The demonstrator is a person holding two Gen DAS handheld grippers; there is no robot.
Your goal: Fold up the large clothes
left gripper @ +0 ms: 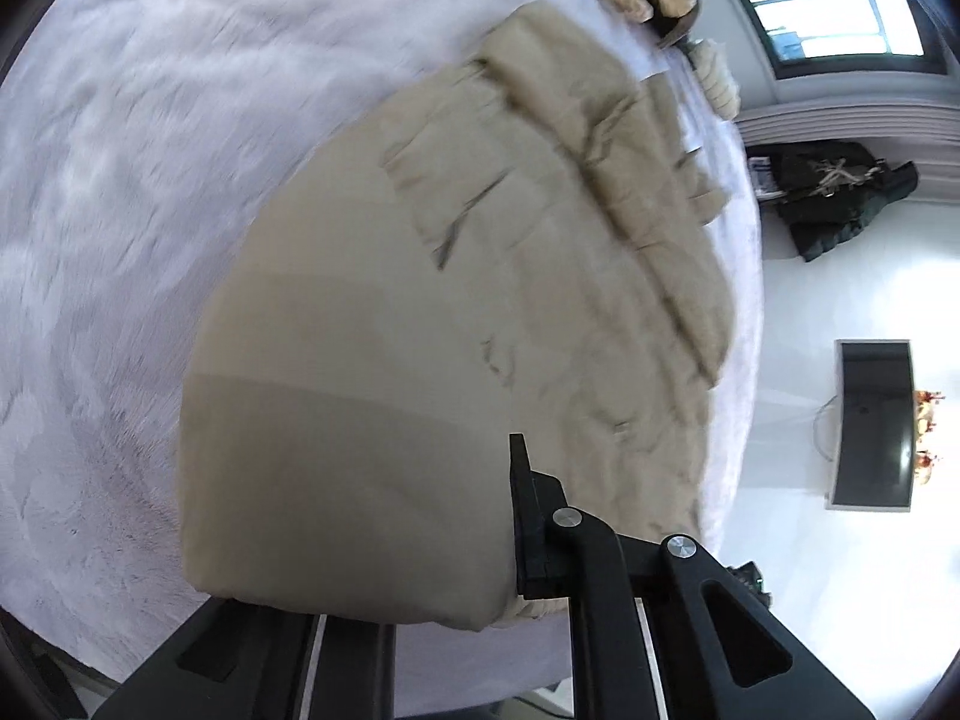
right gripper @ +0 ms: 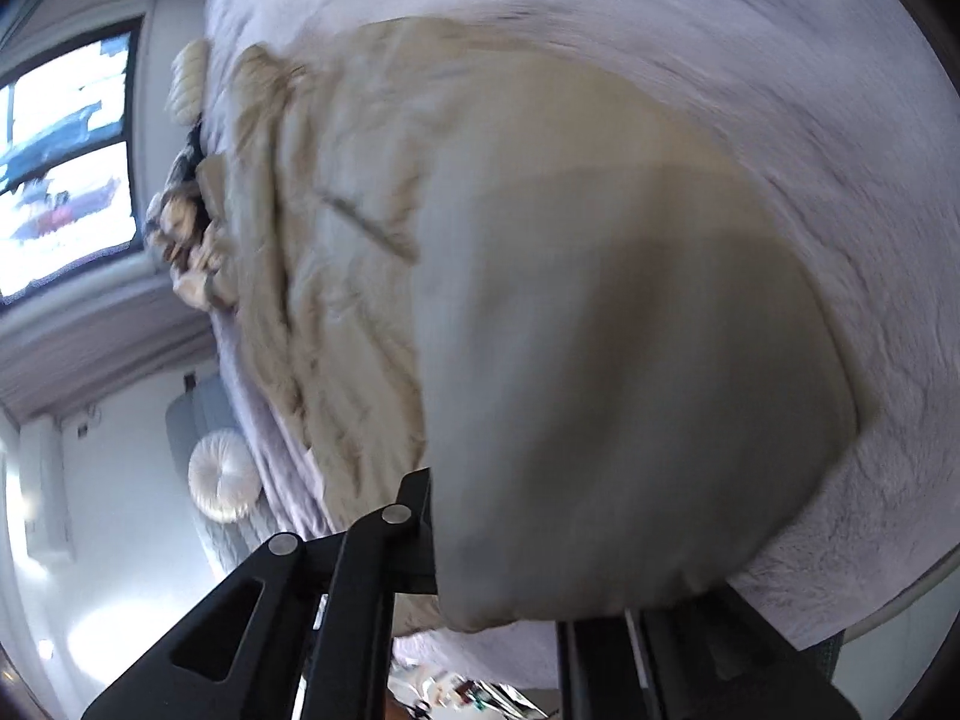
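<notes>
Beige garment (left gripper: 420, 312) on pale bedspread (left gripper: 120, 180), hem pinched in left gripper (left gripper: 516, 540), right gripper (right gripper: 435, 540)

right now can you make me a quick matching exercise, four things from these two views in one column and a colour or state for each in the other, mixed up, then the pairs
Things:
1. beige garment
2. bed cover
3. left gripper
4. dark clothes

Colour, place or state:
a. pale lilac, fuzzy, spread under the garment
b. shut on a fold of fabric
c. heaped on the white floor by the wall
d. tan, creased, its near edge lifted off the bed

Pairs: 1-d, 2-a, 3-b, 4-c
</notes>
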